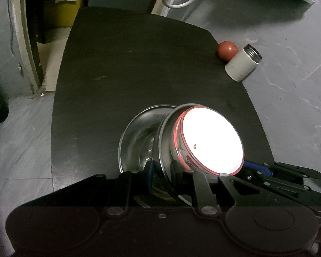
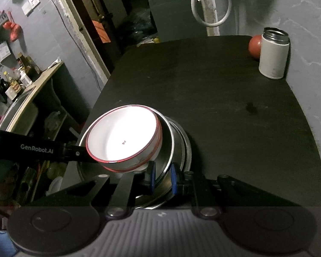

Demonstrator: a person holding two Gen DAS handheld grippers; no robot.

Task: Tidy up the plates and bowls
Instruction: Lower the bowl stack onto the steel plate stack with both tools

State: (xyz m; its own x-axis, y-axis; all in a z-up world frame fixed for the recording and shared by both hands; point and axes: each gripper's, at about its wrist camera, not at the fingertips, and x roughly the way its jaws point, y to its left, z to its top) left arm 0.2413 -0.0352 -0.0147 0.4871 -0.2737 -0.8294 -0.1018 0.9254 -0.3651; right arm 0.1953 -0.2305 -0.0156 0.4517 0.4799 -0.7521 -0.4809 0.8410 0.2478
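Both grippers, left [image 1: 162, 172] and right [image 2: 162, 176], have fingers clamped on the steel plate [image 1: 160, 141] rim at lower centre. That's probably to steady the tilted white bowl [image 2: 122, 135] over the bench [image 2: 224, 107].

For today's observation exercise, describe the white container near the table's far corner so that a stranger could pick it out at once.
Start at the dark table and go to its far right corner, away from the stacked bowls. There an upright white flask stands just in front of a red ball. Its cylindrical shape and open, lidless metal mouth set it apart.
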